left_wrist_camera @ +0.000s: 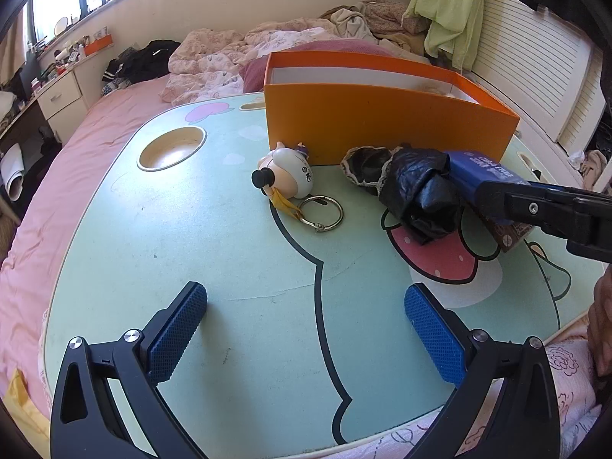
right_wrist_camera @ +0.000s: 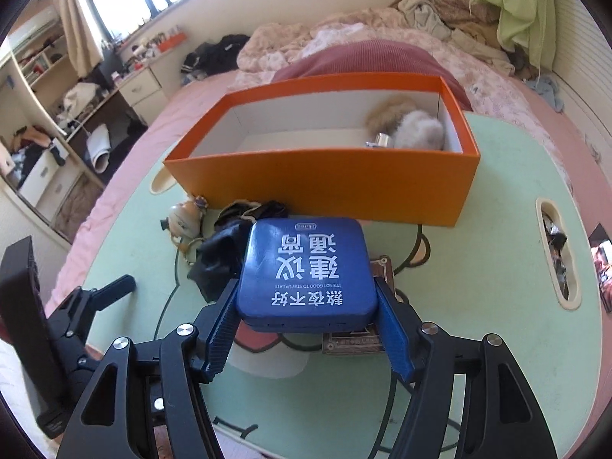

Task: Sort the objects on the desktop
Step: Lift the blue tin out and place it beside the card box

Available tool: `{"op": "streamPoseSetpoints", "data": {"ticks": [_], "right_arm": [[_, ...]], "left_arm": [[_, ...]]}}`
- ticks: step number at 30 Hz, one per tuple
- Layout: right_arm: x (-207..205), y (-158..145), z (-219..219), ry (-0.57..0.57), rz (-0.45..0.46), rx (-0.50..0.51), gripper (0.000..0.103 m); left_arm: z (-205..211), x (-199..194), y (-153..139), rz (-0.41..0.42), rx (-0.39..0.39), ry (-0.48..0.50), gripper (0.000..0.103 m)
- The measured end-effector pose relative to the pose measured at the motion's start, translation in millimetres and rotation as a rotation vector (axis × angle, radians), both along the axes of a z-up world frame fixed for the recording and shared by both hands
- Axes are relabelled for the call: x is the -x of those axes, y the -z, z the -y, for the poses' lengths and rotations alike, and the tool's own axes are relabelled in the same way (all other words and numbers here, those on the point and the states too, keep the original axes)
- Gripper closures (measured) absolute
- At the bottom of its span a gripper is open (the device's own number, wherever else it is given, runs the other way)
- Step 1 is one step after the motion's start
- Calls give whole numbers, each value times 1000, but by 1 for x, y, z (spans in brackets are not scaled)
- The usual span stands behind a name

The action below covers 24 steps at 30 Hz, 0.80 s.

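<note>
My right gripper point(right_wrist_camera: 308, 302) is shut on a flat blue tin point(right_wrist_camera: 306, 271) with white Chinese lettering, held above the green lap table point(right_wrist_camera: 478, 267), in front of the orange box point(right_wrist_camera: 325, 179). The tin also shows in the left wrist view point(left_wrist_camera: 485, 174). Inside the box lie furry pompoms point(right_wrist_camera: 409, 124) with a metal clip. A black bundle with lace trim point(left_wrist_camera: 405, 183) and a pig figure keychain point(left_wrist_camera: 287, 176) with a ring point(left_wrist_camera: 321, 208) lie on the table before the box. My left gripper point(left_wrist_camera: 306, 325) is open and empty over the table's near part.
A brown card or packet point(right_wrist_camera: 355, 340) lies on the table under the tin. The table point(left_wrist_camera: 191, 248) has a round cup recess point(left_wrist_camera: 172, 149) and slot handles point(right_wrist_camera: 554, 248). It stands on a pink bed with crumpled bedding point(left_wrist_camera: 229, 57) behind. Drawers stand far left.
</note>
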State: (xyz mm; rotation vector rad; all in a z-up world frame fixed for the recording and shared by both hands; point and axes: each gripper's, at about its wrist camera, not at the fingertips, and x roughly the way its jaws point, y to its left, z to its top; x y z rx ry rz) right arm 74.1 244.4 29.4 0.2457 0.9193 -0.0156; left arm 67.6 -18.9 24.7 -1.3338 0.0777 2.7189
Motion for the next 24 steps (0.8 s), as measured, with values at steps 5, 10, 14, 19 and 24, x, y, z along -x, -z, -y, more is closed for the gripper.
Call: {"op": "streamPoseSetpoints", "data": {"ticks": [5,10,14,19,24], "right_arm": [[16,-12,2,26,83,-40,22],[38,-13,2,65,71,51,15],[52,5,-4,73,3,175,15],[46,28,-8,66,-89,211,5],[46,32,-5,72,-93,209,0]], "left_arm": [[0,0,0,0,1,0,0],[-1,-1,-1,0,1,-1,0],[-1,-1,-1,0,0,-1,0],[-1,-2,-1,0,3,-2,0],[-2,-2,-1,-1,3,-2,0]]}}
